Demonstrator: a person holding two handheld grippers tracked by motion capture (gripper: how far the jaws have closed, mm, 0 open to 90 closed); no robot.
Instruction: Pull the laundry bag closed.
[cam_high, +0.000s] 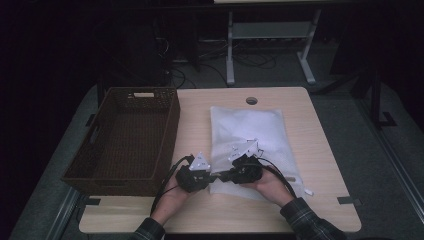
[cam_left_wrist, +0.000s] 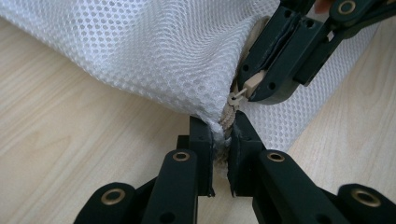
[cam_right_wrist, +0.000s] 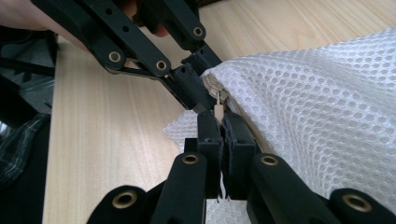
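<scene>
the white mesh bag (cam_high: 248, 135) lies flat on the desk (cam_high: 320, 165), just to the right of the brown wicker basket (cam_high: 127, 137), its long axis running from the person's side toward the far edge. both claws meet at the bag's near left corner, the one closest to the basket's near end.

the left claw (cam_left_wrist: 223, 133) is pressed together on that corner, pinching the mesh and the beige zipper end (cam_left_wrist: 227, 115) between its jaws. the right claw (cam_right_wrist: 219, 123) is also closed, gripping the small beige zipper pull (cam_right_wrist: 218, 111), which stands right against the corner. in the left gripper view the pull (cam_left_wrist: 246, 88) shows between the tips of the other claw, touching the zipper end.

so the slider sits at the very start of its track, and i judge the coming move turns on this: the zipper line runs away from the left claw along the bag's near edge, away from the basket. the right hand (cam_high: 265, 182) would draw the pull that way while the left hand (cam_high: 172, 192) anchors the corner.

the bag looks soft, honeycomb-meshed, slightly puffed as if holding something light, and lifted a little where the claws hold it. what is inside cannot be told.
</scene>
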